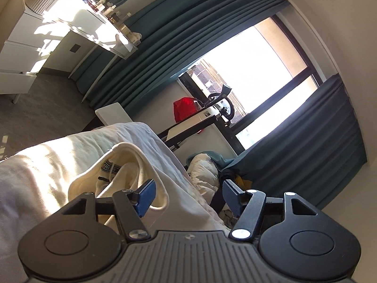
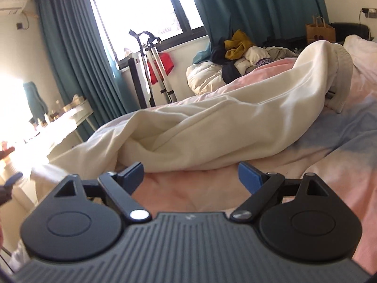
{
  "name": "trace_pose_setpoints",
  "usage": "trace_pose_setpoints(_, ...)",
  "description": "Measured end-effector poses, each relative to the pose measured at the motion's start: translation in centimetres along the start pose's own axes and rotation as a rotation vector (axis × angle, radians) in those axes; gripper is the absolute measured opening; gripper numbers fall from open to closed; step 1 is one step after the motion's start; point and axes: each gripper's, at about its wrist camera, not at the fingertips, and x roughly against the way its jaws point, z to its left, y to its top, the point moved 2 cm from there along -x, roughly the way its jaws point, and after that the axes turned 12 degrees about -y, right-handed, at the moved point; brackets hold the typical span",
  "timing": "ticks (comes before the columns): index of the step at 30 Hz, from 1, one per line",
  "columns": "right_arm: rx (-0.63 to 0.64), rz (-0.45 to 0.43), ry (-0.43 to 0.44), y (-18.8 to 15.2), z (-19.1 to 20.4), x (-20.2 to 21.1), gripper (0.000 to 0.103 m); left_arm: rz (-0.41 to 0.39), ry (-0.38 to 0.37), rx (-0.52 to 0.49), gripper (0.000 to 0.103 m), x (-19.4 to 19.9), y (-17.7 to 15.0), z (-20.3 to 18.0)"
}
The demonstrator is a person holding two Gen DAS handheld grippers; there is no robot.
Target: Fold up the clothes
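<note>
On the bed a cream hoodie lies rumpled lengthwise; the right gripper hangs wide open and empty near its hem; the left gripper, equally spread, holds nothing by the hood, likely for reach at both ends.

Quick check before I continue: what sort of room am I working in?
Most likely a bedroom: the cream garment lies on a bed with pink-and-blue bedding, teal curtains frame a window, and more clothes are piled beyond.
</note>
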Motion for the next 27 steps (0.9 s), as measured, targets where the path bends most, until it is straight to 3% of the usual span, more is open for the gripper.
trace_pose_setpoints(3, 0.042, 0.029, 0.007, -1.2, 0.7, -0.9, 0.089, 0.042, 0.014, -0.002, 0.059, -1.0, -1.1, -0.3)
trace_pose_setpoints(6, -0.047, 0.078, 0.030, -1.2, -0.4, -2.2, 0.089, 0.061, 0.066, 0.059, 0.057, -1.1, -2.2, -0.3)
trace_pose_setpoints(11, -0.102, 0.130, -0.007, -1.8, -1.4, -3.5, 0.089, 0.068, 0.107, 0.127, 0.057, -1.2, -3.1, 0.1)
trace_pose_setpoints(16, -0.099, 0.131, -0.021, -2.3, -1.4, -4.1, 0.089, 0.094, 0.131, 0.106, 0.057, -3.7, -3.9, 1.6)
trace_pose_setpoints(21, -0.061, 0.121, -0.013, -2.5, -0.4, -4.9, 0.089, 0.104, 0.224, 0.073, 0.056, -7.6, -3.6, 4.8)
trace_pose_setpoints(23, -0.051, 0.124, -0.014, -2.6, -0.3, -5.3, 0.089, 0.096, 0.249, 0.039, 0.027, -9.1, -3.0, 5.9)
trace_pose_setpoints(26, -0.065, 0.142, -0.008, -2.8, -0.4, -5.6, 0.089, 0.115, 0.219, -0.032, 0.008, -10.2, -1.6, 5.6)
trace_pose_setpoints(27, -0.068, 0.142, -0.007, -2.8, -0.4, -5.5, 0.089, 0.110, 0.211, -0.064, 0.006, -10.2, -1.1, 5.1)
